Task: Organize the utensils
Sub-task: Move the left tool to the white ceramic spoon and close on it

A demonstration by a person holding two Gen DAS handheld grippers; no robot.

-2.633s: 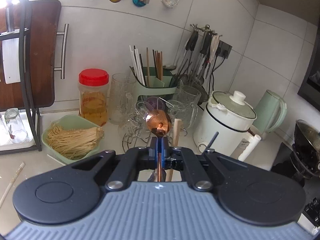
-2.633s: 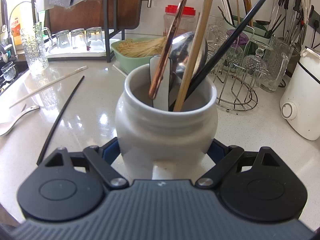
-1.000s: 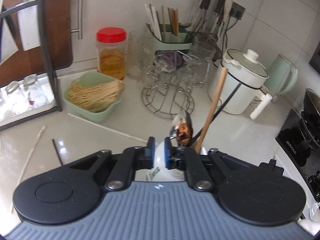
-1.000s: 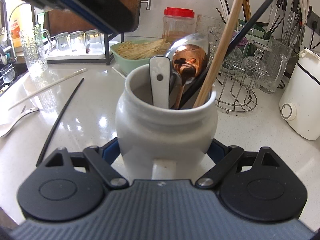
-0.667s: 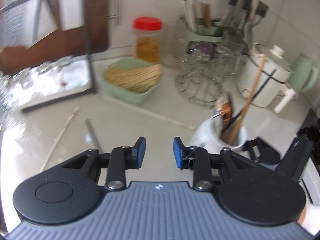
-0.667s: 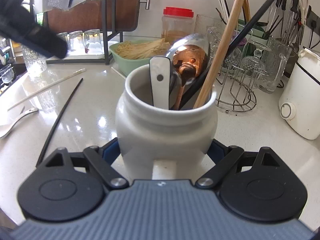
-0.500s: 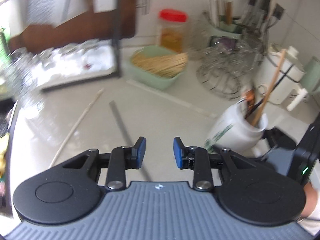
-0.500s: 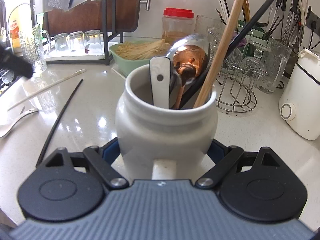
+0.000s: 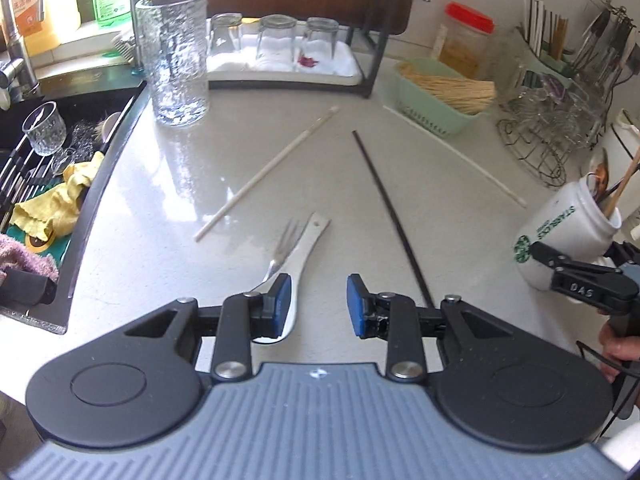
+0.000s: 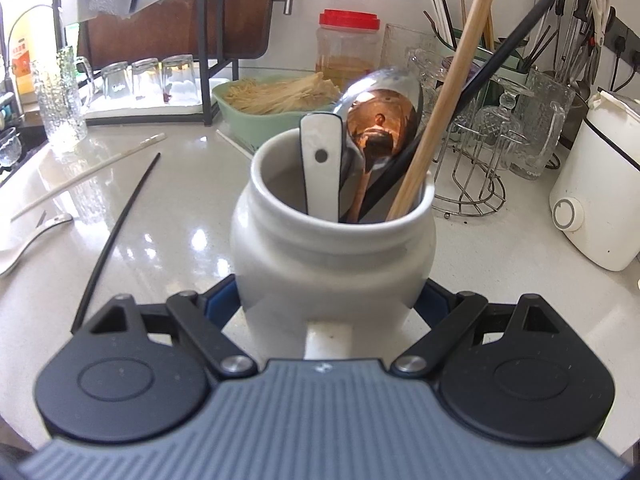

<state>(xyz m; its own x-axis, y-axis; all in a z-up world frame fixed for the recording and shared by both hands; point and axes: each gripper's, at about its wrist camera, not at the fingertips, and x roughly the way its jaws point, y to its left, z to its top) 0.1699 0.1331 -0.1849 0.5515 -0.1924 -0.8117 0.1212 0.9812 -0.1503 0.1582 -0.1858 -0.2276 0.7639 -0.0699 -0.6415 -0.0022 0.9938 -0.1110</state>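
My right gripper (image 10: 332,300) is shut on a white ceramic jar (image 10: 332,256) standing on the counter. In the jar are a copper spoon (image 10: 384,128), a silver spoon, a white-handled utensil (image 10: 322,164), a wooden chopstick (image 10: 440,100) and a black chopstick (image 10: 500,56). My left gripper (image 9: 316,300) is open over the counter, its jaws having just been opening, with nothing between them. Just ahead of its left pad lie a fork (image 9: 280,248) and a white spoon (image 9: 308,240). Beyond lie a black chopstick (image 9: 388,208) and two white chopsticks (image 9: 272,168).
A dark sink (image 9: 60,128) with glasses and cloths is at the left counter edge. A tall glass (image 9: 176,56), a rack tray of upturned glasses (image 9: 280,68), a green noodle basket (image 9: 440,96), a wire glass stand (image 9: 552,120) and a white cooker (image 10: 592,200) line the back.
My left gripper let go of the copper spoon in the jar, opened, and swung left and down to the loose utensils on the counter. The right gripper and jar stayed still.
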